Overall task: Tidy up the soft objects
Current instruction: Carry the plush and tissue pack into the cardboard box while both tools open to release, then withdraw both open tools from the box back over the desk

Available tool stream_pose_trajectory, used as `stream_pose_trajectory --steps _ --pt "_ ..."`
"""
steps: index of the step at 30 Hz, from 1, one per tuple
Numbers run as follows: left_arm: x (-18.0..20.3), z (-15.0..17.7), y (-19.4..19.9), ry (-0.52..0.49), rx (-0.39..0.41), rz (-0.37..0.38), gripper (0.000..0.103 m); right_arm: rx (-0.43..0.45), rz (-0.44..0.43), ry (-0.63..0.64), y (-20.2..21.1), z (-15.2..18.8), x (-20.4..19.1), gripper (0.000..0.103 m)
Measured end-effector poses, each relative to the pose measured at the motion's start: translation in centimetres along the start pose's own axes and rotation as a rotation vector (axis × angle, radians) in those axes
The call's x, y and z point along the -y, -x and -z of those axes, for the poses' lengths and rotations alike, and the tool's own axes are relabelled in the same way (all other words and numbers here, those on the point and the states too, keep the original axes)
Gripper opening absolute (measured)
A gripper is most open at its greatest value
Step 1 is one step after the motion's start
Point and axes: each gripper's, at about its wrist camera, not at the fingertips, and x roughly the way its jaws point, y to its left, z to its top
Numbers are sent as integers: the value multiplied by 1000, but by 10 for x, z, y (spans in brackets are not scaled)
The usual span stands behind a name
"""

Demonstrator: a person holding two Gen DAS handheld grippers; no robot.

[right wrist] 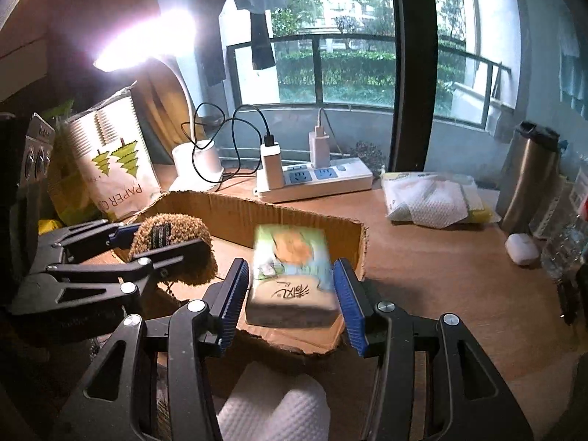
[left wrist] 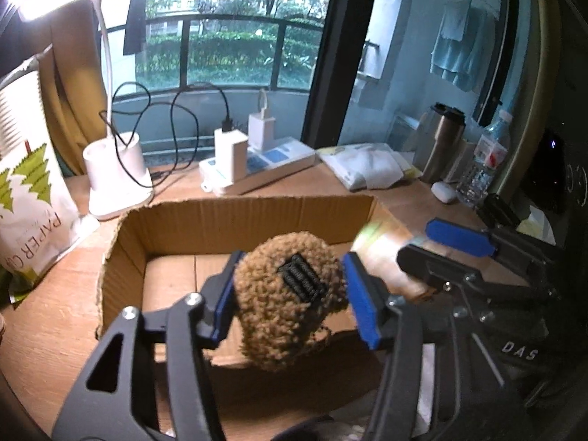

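My left gripper (left wrist: 290, 290) is shut on a brown fuzzy plush (left wrist: 286, 301) with a black patch, held above the open cardboard box (left wrist: 220, 220). The plush also shows in the right wrist view (right wrist: 172, 246), between the left gripper's fingers. My right gripper (right wrist: 290, 290) is open; a blurred tissue pack (right wrist: 290, 275) sits between its blue pads without touching them, over the box's right end (right wrist: 294, 217). The right gripper shows in the left wrist view (left wrist: 441, 246) to the right of the plush.
A white desk lamp base (left wrist: 117, 172), power strip with chargers (left wrist: 257, 169), paper-cup bag (left wrist: 29, 198), wipes pack (right wrist: 433, 198), steel tumbler (right wrist: 529, 176), water bottle (left wrist: 485, 161) and earbud case (right wrist: 522, 248) stand around the box. White paper towel (right wrist: 272, 408) lies near the front edge.
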Motion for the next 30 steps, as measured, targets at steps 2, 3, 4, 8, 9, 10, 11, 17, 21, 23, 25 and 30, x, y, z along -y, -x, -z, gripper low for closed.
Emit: stream_pose_trajectory --steps 2,3,4,8,9,10,11,17,21,23,25,30 --pt "-2 1 -1 9 -5 -18 71 -11 -4 -6 -3 -1 1 59" --pt "-3 1 -1 12 -6 -18 73 -10 -3 -8 -3 -1 1 59" --pt "-4 1 1 18 -6 -12 74 -8 -3 -9 -1 -1 1 60" --pt "-5 2 12 19 13 -17 76 3 9 -5 8 1 -3 60" --pt "-6 2 16 20 18 -17 77 5 11 -4 10 2 -4 60" --pt "-6 2 20 22 25 -18 77 7 16 -2 14 3 -5 60" --pt "-6 3 25 24 34 -20 77 10 20 -2 17 4 -7 60" --pt "-7 9 53 27 75 -19 78 33 43 3 41 10 -15 60" --pt "-3 15 70 24 92 -10 78 42 55 10 56 16 -23 60" --pt "-2 18 77 23 100 -5 78 47 60 14 63 18 -27 60" --pt "-1 21 84 24 107 -3 78 54 67 17 71 21 -30 60" --pt "3 32 96 20 112 2 78 59 86 12 86 32 -31 60"
